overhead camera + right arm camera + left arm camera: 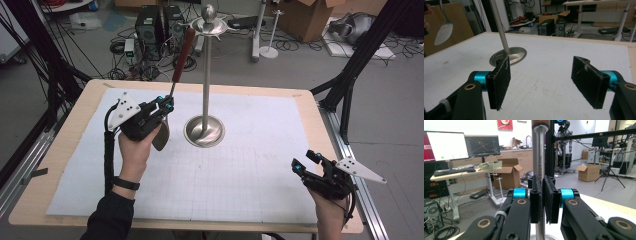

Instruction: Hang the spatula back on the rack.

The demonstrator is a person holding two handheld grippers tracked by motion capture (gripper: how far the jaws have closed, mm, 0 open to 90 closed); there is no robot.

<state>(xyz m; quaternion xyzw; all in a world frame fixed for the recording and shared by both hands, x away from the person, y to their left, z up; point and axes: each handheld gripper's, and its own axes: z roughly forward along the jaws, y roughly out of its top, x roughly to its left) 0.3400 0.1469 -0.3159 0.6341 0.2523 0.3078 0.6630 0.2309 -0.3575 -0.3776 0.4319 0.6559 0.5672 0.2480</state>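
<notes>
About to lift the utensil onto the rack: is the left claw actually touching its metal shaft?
Touching. In the left gripper view, the left claw has its jaws shut on the spoon's metal shaft, with no gap on either side.

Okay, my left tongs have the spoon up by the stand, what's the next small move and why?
Probably lift the spoon slightly so its wooden handle end nears the hooks on the stand's top. The left tongs are shut on its metal shaft, bowl hanging down beside the pole; the right tongs are open, away from it.
</notes>
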